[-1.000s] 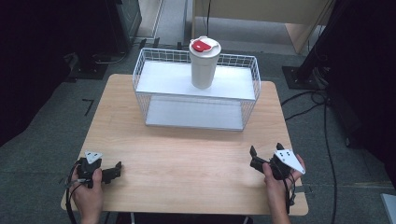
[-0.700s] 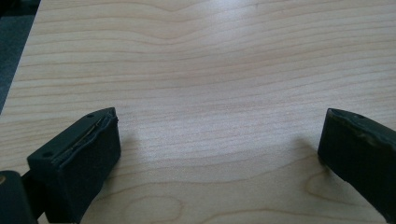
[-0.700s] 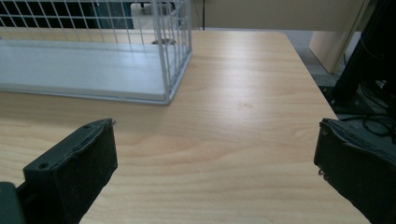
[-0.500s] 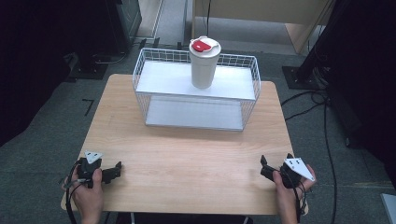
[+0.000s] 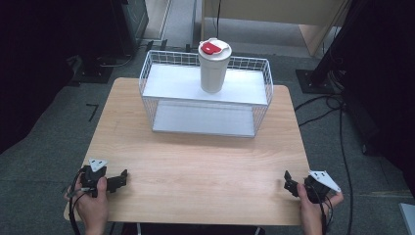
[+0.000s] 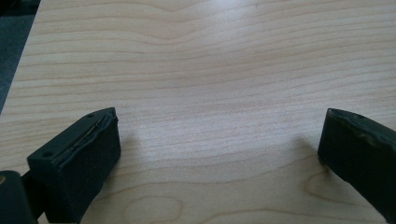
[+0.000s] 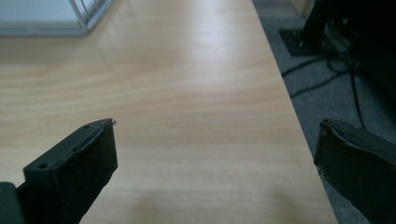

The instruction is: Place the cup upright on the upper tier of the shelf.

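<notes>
A white cup (image 5: pixel 214 68) with a red-marked lid is seen upright on the top shelf of a wire rack (image 5: pixel 147 73) at the far edge of the desk (image 5: pixel 195 161). The left hand-held gripper (image 5: pixel 119 180) is held at the near left corner, jaws spread wide and empty over bare wood. The right hand-held gripper (image 5: pixel 288 182) is held at the near right corner, jaws likewise wide, nothing between them. The cup lies straight ahead and well apart from both, near the desk's midline, its long axis vertical. Neither hand is judged clearly nearer. A forward reach above the rack's rim is judged needed, with the cup taken from the side.
</notes>
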